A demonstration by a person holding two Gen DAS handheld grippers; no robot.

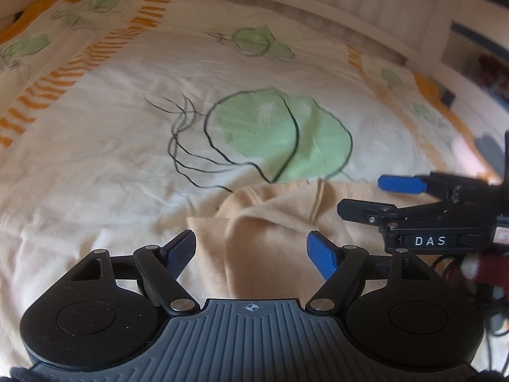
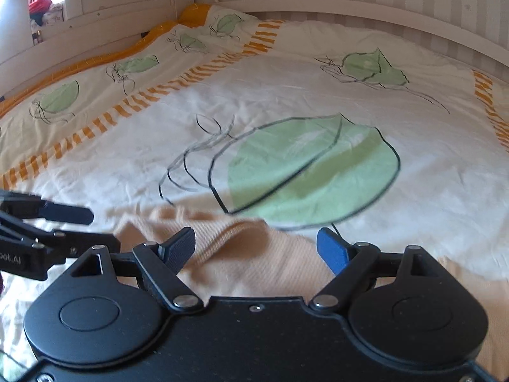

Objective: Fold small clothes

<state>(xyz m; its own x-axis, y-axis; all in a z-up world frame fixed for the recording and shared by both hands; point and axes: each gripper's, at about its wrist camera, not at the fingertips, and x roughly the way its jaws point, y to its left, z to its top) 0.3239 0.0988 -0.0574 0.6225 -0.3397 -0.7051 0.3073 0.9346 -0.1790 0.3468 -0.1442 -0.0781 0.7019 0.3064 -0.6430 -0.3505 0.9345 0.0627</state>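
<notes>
Both grippers open over garment on bed.

Left wrist: left gripper (image 1: 251, 248) jaws wide apart, nothing pinched; beige garment (image 1: 270, 222) lies rumpled on the bed cover (image 1: 95, 143) below and ahead of them. Right gripper (image 1: 366, 195) enters from right, open, over the garment's right part.
Right wrist: right gripper (image 2: 256, 245) open above garment (image 2: 254, 254); left gripper (image 2: 89, 227) at left edge, open.

Beige knit garment (image 1: 270, 242) rumpled, lying on leaf-print bedcover (image 1: 111, 159).
</notes>
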